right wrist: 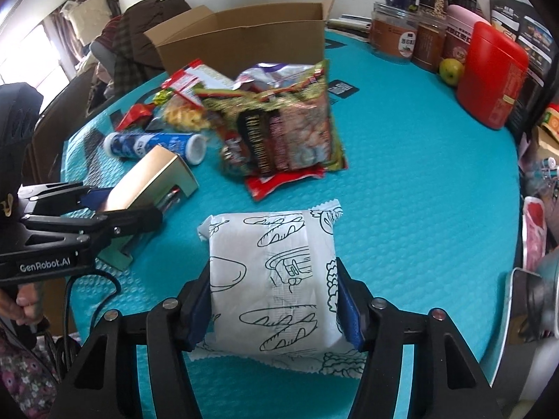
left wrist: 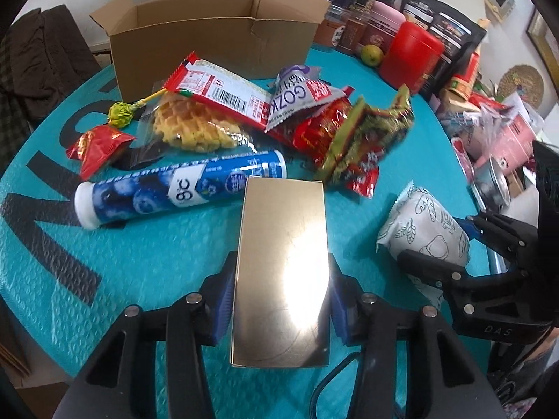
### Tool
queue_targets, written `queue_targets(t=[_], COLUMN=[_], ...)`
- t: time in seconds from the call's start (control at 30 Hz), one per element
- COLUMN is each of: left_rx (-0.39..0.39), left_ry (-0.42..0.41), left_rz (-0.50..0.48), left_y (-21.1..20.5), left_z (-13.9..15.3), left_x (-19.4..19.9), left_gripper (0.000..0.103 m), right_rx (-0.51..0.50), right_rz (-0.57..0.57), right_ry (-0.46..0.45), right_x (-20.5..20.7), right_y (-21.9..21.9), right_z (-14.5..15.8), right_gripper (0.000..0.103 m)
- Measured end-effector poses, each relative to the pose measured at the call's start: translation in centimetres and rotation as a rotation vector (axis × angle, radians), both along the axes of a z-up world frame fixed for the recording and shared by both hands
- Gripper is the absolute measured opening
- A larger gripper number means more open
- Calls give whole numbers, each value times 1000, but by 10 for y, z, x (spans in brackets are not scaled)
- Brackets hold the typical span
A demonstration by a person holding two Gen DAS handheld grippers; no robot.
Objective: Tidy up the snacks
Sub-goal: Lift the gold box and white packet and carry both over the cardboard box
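left gripper (left wrist: 281, 300): closed across the short sides of the gold box (left wrist: 283, 272), box's long axis pointing forward along the fingers, toward the far edge of the table (left wrist: 157, 255)
right gripper (right wrist: 274, 300): clamped on the white bread packet (right wrist: 276, 279), long axis also forward (pads dent the wrapper a little)
cardboard box (left wrist: 195, 38): open top, at the table's far edge, straight ahead of the left gripper, ahead and to the left of the right one
snack pile (left wrist: 279, 118): lies between both grippers and the cardboard box; blue tube (left wrist: 174, 188) just beside the gold box
nearer arm: left, by my judgement; likely goes first, lifting over the pile
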State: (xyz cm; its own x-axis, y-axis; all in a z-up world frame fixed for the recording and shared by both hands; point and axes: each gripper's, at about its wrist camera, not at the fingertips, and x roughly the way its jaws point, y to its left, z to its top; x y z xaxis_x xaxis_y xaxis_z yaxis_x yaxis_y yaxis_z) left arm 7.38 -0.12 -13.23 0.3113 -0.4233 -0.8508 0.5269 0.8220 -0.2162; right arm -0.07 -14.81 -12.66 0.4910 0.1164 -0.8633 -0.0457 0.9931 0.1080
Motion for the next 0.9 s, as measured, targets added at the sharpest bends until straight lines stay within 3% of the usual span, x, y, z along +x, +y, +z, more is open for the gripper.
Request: queue_targets(t=[0.2, 0.47, 0.9], left_rx=[12, 77, -8], left_ry=[-14, -112, -140], left_rz=[-8, -16, 26], left_y=[-1, -16, 3], left_z=[-5, -8, 6], left_x=[0, -5, -15], left_gripper=[46, 46, 44], right_rx=[-16, -61, -36], right_rz=[3, -28, -61], right_ry=[-3, 5, -42], right_x=[-3, -4, -21], right_y=[14, 21, 27], right_z=[-2, -8, -2], right_gripper=[61, 62, 56])
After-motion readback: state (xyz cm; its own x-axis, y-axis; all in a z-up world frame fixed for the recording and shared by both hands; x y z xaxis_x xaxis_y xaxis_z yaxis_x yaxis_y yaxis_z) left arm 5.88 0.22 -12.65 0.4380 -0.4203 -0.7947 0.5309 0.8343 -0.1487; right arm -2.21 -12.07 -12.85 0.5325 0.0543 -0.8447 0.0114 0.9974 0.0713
